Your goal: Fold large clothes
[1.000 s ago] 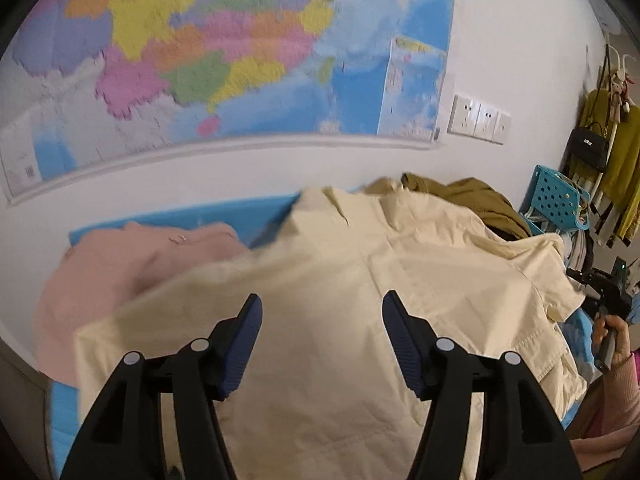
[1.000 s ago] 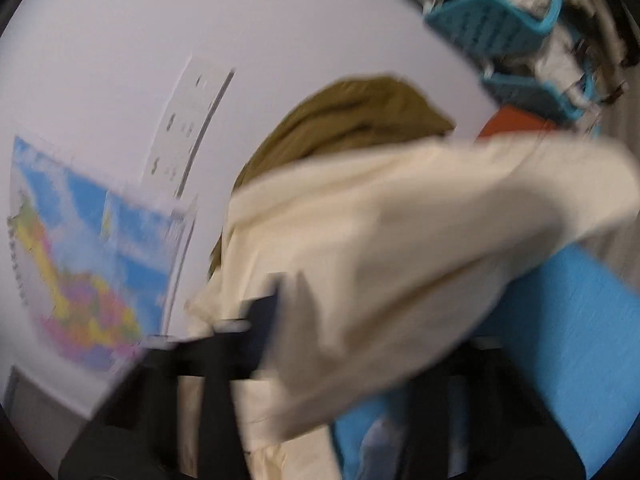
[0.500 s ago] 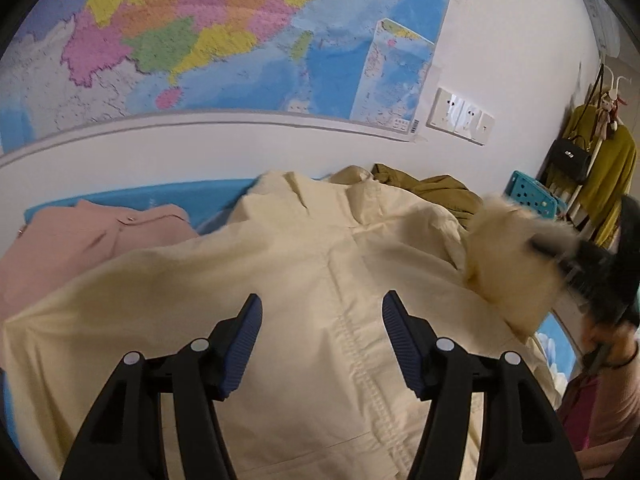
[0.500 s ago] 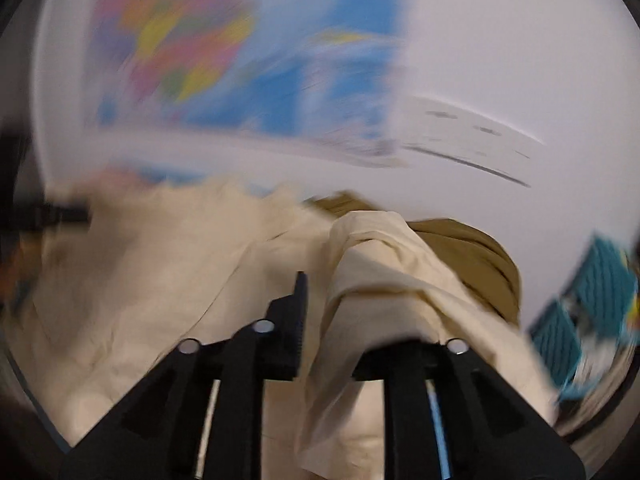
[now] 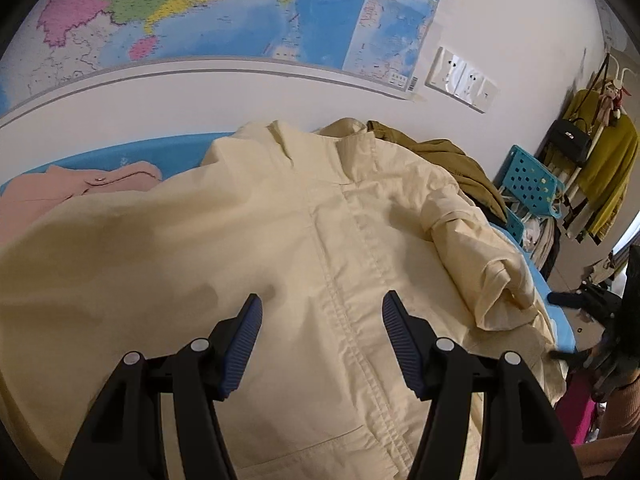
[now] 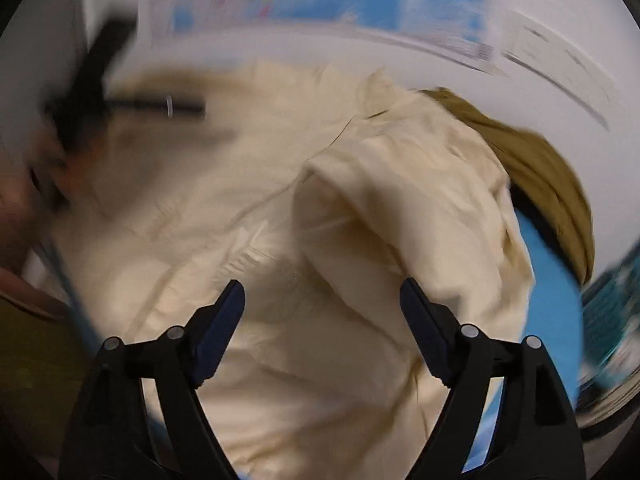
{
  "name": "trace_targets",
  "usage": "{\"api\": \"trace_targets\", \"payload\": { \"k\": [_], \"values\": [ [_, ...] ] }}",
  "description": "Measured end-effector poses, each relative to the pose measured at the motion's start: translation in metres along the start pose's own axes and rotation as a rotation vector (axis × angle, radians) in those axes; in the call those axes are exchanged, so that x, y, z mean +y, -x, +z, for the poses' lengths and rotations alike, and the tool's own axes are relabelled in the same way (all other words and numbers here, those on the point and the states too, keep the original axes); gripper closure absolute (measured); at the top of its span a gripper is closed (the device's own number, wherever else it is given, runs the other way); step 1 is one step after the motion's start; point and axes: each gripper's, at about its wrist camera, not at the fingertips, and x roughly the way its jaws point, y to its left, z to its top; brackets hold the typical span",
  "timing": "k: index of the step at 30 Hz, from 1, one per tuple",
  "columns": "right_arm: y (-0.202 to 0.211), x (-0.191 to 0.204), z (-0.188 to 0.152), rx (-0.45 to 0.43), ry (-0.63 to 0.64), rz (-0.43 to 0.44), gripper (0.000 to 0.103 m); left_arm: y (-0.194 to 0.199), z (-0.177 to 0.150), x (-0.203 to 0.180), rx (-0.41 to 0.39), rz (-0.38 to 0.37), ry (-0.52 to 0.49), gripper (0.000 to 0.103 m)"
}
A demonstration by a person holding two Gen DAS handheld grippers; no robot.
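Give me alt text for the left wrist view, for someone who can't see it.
A cream jacket lies front-up on a blue bed, its right sleeve folded back over the body. The left tool hovers open above the placket, gripping nothing. A pink garment and an olive one lie behind it under a wall map.

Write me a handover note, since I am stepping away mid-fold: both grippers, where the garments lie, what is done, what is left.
Left gripper: open, hovering over the front placket of the cream cotton jacket, holding nothing.
Right gripper: jaws opening, nothing between the pads; view blurred.
Jacket: spread front-up on the blue bed cover, collar toward the wall.
Done: its right-side sleeve is laid in over the body, bunched, not flat.
Left: smooth that sleeve, fold in the other side, then fold the body up.
Waiting: pink garment beside it, olive garment behind.
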Motion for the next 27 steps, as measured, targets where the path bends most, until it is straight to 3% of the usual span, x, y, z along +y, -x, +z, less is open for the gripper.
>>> {"api": "trace_targets", "payload": {
  "k": [5,7,8,9,11,13,16,19,22,23,24,26,27],
  "values": [
    [-0.009,-0.083,-0.015,-0.049,-0.369,-0.065,0.022,-0.007,0.001,-0.011,0.006,-0.027,-0.004,0.043],
    [-0.028,-0.096,-0.016,-0.042,-0.415,-0.073,0.032,-0.006,-0.001,-0.015,0.006,-0.028,-0.011,0.043],
    [-0.035,-0.097,-0.014,-0.04,-0.405,-0.053,0.049,-0.006,-0.002,-0.016,0.006,-0.025,-0.014,0.043],
    [-0.04,-0.097,-0.009,-0.046,-0.39,-0.03,0.076,-0.004,-0.003,-0.016,0.005,-0.022,-0.015,0.043],
    [-0.034,-0.1,0.003,-0.089,-0.385,0.0,0.098,0.0,-0.004,-0.011,0.003,-0.018,-0.003,0.043],
    [-0.012,-0.094,0.031,-0.192,-0.315,-0.003,0.099,0.007,-0.003,-0.002,-0.009,-0.028,0.023,0.043],
    [0.007,-0.07,0.076,-0.27,-0.186,0.013,0.101,0.016,-0.001,0.008,-0.037,-0.035,0.048,0.043],
    [0.002,-0.036,0.115,-0.281,-0.071,0.085,0.101,0.026,0.002,0.016,-0.072,-0.034,0.072,0.043],
    [-0.026,0.01,0.139,-0.236,0.035,0.182,0.1,0.032,0.004,0.024,-0.088,-0.041,0.107,0.043],
    [-0.037,0.024,0.143,-0.218,0.063,0.207,0.095,0.033,0.004,0.028,-0.092,-0.044,0.119,0.043],
    [-0.047,0.035,0.147,-0.201,0.083,0.238,0.077,0.035,0.004,0.031,-0.094,-0.042,0.131,0.043],
    [-0.069,0.052,0.152,-0.172,0.092,0.318,0.053,0.038,0.003,0.04,-0.1,-0.034,0.171,0.04],
    [-0.073,0.058,0.151,-0.167,0.101,0.34,0.055,0.04,0.002,0.044,-0.102,-0.035,0.19,0.039]
  ]
}}
